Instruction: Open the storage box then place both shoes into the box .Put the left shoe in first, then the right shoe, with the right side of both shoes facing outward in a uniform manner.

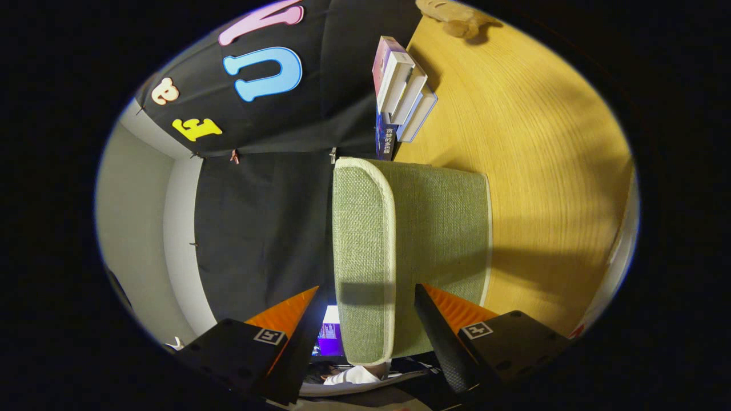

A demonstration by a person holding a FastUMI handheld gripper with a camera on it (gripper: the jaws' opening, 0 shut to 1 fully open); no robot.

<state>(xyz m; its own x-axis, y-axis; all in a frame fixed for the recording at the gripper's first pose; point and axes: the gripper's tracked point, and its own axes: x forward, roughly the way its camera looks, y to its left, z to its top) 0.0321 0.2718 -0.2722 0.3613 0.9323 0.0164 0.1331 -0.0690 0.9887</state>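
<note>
The view is rolled on its side, so the wooden table [542,142] rises beside the fingers. A green fabric storage box [440,228] with pale trim stands on it. The box's lid rim [362,228] is a woven green band, and it runs down between my two fingers. My gripper [366,288] is open and straddles that rim, with a small gap on each side. One finger is on the wall side, the other over the box's broad face. A white thing [357,375] lies close under the fingers; I cannot tell what it is.
A stack of books [400,91] lies on the table beyond the box, against the black cloth wall [262,228]. A beige soft object [454,17] sits farther along the table. A purple item [330,337] shows between the box and the wall-side finger.
</note>
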